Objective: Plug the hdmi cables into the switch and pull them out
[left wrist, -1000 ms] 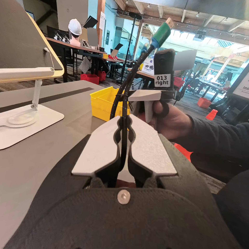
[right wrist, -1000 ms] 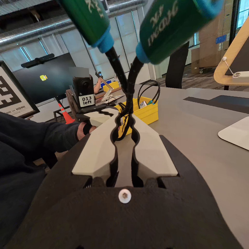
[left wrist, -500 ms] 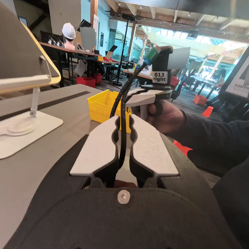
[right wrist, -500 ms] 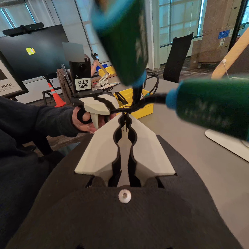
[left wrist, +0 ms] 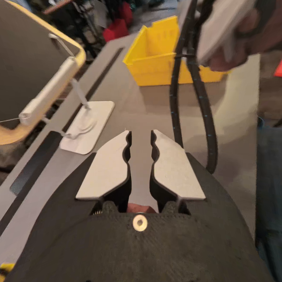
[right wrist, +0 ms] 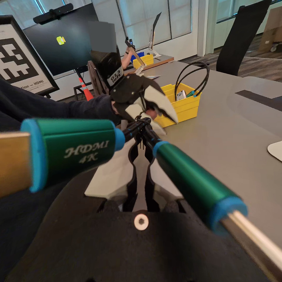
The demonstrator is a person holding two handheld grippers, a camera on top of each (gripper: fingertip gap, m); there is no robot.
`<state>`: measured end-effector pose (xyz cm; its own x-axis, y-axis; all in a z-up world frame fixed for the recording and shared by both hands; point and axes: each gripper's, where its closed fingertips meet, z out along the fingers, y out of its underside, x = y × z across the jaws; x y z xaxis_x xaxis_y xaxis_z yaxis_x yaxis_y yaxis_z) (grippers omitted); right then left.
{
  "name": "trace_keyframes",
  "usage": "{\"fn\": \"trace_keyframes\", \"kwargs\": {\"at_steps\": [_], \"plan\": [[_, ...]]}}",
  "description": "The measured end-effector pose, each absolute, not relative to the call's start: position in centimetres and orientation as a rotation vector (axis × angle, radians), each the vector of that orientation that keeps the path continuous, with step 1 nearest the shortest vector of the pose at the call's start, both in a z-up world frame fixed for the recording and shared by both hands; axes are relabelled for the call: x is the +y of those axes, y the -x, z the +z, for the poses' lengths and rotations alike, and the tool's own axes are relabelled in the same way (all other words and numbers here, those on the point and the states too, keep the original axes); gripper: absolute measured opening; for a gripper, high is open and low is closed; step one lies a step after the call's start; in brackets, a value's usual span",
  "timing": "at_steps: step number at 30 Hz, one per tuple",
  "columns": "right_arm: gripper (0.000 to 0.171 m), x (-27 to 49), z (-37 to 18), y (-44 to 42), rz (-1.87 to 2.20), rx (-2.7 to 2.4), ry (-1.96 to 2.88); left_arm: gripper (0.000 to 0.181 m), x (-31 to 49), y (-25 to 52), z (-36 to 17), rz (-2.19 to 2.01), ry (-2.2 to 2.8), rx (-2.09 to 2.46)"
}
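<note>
Setting: open-plan office or lab workspace. Evidence, right wrist view: grey bench (right wrist: 221,129) with yellow parts bin (right wrist: 181,109) at 1 o'clock; large dark wall display (right wrist: 61,45) with camera bar (right wrist: 53,13) at 11 o'clock; black office chair (right wrist: 241,38) and tall windows (right wrist: 152,16) at 1–2 o'clock; orange traffic cone (right wrist: 85,90) on the floor; second bench (right wrist: 161,60) behind with more bins.

Left view motion-blurred; gold plug tip (right wrist: 13,163) cut off by edge.
</note>
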<state>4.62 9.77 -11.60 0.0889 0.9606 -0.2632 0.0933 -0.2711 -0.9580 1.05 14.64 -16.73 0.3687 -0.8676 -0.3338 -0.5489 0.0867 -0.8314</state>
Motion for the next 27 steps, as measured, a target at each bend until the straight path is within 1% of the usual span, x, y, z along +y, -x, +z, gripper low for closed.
{"fn": "trace_keyframes", "kwargs": {"at_steps": [1,4,5,7,9,10,13,15,17,20,22,24,27], "plan": [[0.000,9.9,-11.7,-4.7,1.294,-1.085,1.534,0.025,14.0,-1.6,-17.3,-0.390,1.576,1.347],[0.000,10.3,-12.2,-5.0,1.279,-1.076,1.568,0.042,12.1,-3.0,-17.9,-0.484,1.553,1.396],[0.000,10.4,-12.5,-5.1,1.267,-1.079,1.580,0.052,11.9,-3.1,-18.0,-0.454,1.546,1.398],[0.000,10.4,-12.9,-5.0,1.262,-1.092,1.589,0.058,11.3,-3.6,-17.5,-0.413,1.493,1.397],[0.000,10.6,-13.4,-4.8,1.228,-1.108,1.612,0.075,10.9,-4.1,-16.6,-0.391,1.459,1.354],[0.000,10.6,-13.6,-4.7,1.212,-1.121,1.624,0.079,10.7,-4.4,-16.1,-0.368,1.433,1.342],[0.000,10.4,-14.2,-4.3,1.175,-1.160,1.639,0.084,10.1,-5.1,-14.0,-0.305,1.329,1.296],[0.000,10.3,-14.7,-4.1,1.123,-1.199,1.647,0.083,9.9,-5.4,-12.4,-0.286,1.280,1.260],[0.000,10.0,-15.5,-3.7,1.056,-1.262,1.654,0.077,10.0,-5.6,-11.0,-0.308,1.259,1.229],[0.000,9.3,-15.9,-3.0,1.019,-1.319,1.638,0.073,11.2,-5.7,-9.8,-0.305,1.279,1.207],[0.000,9.2,-15.9,-2.8,0.998,-1.336,1.622,0.068,12.0,-5.7,-9.5,-0.318,1.312,1.202],[0.000,9.0,-15.9,-2.7,0.988,-1.357,1.609,0.070,12.9,-5.8,-9.7,-0.309,1.340,1.220],[0.000,9.0,-15.6,-2.6,0.987,-1.357,1.591,0.067,14.0,-5.9,-9.7,-0.413,1.398,1.198]]}}
